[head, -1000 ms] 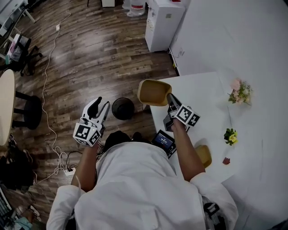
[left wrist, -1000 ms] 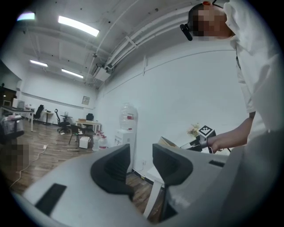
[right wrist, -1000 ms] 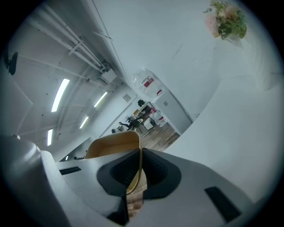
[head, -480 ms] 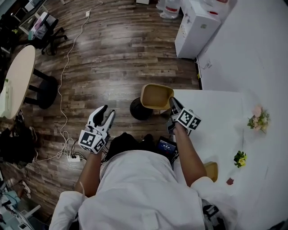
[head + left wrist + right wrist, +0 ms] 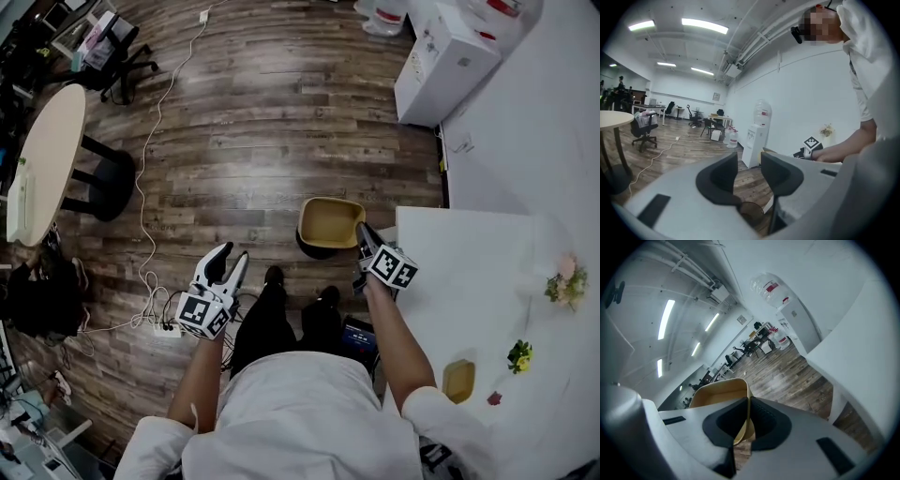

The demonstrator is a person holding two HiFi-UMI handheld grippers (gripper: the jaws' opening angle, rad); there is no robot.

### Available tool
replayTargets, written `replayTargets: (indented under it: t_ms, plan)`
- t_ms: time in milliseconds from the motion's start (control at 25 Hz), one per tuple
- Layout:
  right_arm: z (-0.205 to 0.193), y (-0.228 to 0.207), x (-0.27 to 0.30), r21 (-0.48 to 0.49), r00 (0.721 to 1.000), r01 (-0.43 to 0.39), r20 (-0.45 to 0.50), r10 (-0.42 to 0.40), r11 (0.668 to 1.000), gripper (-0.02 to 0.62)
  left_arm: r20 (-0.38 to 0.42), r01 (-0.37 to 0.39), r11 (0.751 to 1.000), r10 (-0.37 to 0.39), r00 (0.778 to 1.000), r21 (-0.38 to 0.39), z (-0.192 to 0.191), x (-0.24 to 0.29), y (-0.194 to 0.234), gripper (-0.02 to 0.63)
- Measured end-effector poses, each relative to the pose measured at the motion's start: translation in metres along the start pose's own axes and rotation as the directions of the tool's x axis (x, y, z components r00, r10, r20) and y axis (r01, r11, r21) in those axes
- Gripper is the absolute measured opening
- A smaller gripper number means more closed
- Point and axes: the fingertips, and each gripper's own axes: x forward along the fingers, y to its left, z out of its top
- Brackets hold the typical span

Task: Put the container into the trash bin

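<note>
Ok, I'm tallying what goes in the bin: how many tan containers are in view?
2. One container is held by its rim in the right gripper, above the trash bin; a second container sits on the white table near the yellow flowers. Others may be hidden.

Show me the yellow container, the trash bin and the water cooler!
yellow container (image 5: 330,222): head view, on its inside bottom.
trash bin (image 5: 751,212): left gripper view, on its dark wall near the rim.
water cooler (image 5: 754,143): left gripper view, on its white cabinet, under the bottle.
</note>
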Motion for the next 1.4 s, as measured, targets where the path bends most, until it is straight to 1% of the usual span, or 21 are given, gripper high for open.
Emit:
replayTargets:
  t_ms: [240,360,480,680,840,960,1040,1240,1400]
  plan:
    - [-0.035,-0.012,0.048,-0.007,0.999,0.034,-0.002,-0.034,0.999,0.043,-0.056,0.096,0.995,-0.095,0.994,0.002,-0.032,0.041,0.035,0.160]
    - [-0.055,-0.026,0.072,0.000,0.998,0.062,-0.001,-0.062,0.998,0.043,-0.094,0.159,0.987,-0.158,0.983,-0.003,-0.054,0.068,0.051,0.155]
    - [-0.079,-0.046,0.085,-0.006,0.995,0.100,-0.009,-0.100,0.995,0.043,-0.131,0.198,0.980,-0.199,0.971,-0.024,-0.076,0.089,0.068,0.155]
    - [-0.132,-0.099,0.101,0.012,0.981,0.187,-0.047,-0.187,0.982,0.043,-0.169,0.242,0.968,-0.250,0.953,-0.070,-0.119,0.117,0.088,0.155]
    - [-0.181,-0.156,0.116,-0.006,0.962,0.256,-0.093,-0.256,0.967,0.043,-0.201,0.271,0.958,-0.284,0.937,-0.090,-0.162,0.135,0.093,0.155]
    - [-0.214,-0.195,0.125,-0.027,0.949,0.287,-0.131,-0.288,0.957,0.043,-0.233,0.290,0.950,-0.309,0.922,-0.112,-0.194,0.142,0.090,0.155]
    - [-0.228,-0.213,0.135,-0.035,0.943,0.296,-0.145,-0.298,0.955,0.043,-0.255,0.303,0.945,-0.326,0.911,-0.127,-0.213,0.146,0.088,0.155]
    - [-0.251,-0.247,0.165,-0.059,0.942,0.302,-0.134,-0.307,0.952,0.043,-0.300,0.326,0.933,-0.359,0.884,-0.154,-0.256,0.152,0.085,0.155]
    - [-0.269,-0.280,0.177,-0.043,0.934,0.333,-0.119,-0.336,0.942,0.043,-0.323,0.345,0.924,-0.380,0.867,-0.164,-0.283,0.162,0.085,0.155]
